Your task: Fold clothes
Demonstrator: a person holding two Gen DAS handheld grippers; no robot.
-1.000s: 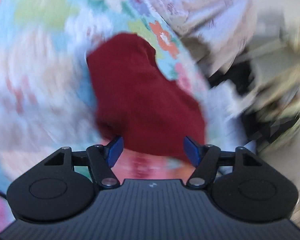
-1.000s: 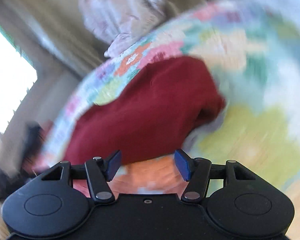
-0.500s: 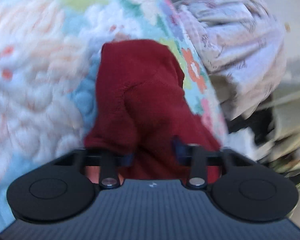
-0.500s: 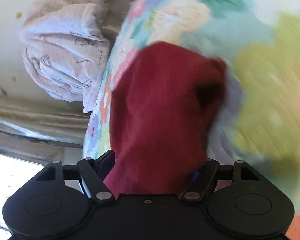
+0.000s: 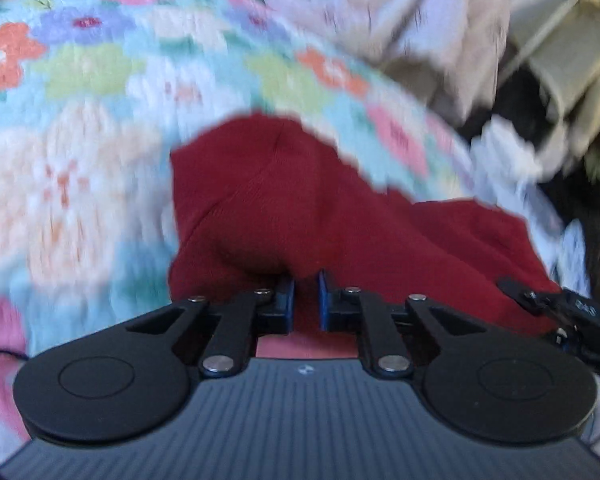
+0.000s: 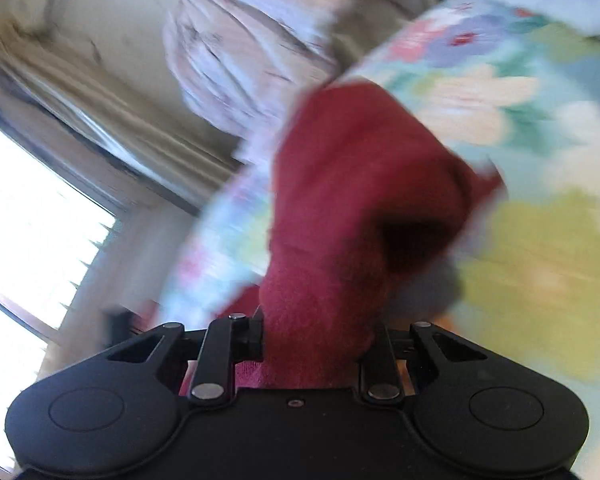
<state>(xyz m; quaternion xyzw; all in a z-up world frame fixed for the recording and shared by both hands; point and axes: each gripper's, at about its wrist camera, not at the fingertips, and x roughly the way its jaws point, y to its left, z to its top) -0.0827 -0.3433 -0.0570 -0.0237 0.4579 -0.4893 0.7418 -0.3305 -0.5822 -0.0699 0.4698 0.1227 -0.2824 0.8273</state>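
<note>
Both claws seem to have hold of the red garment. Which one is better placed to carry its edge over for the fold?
Probably the left claw: it pinches a thin edge of the red garment lying on the floral quilt. The right claw grips a thick bunch, which would likely drag more cloth.

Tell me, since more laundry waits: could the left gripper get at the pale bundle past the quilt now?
Probably not: the left gripper is shut on the red garment, and the pale bundle lies beyond the flowered quilt.
</note>
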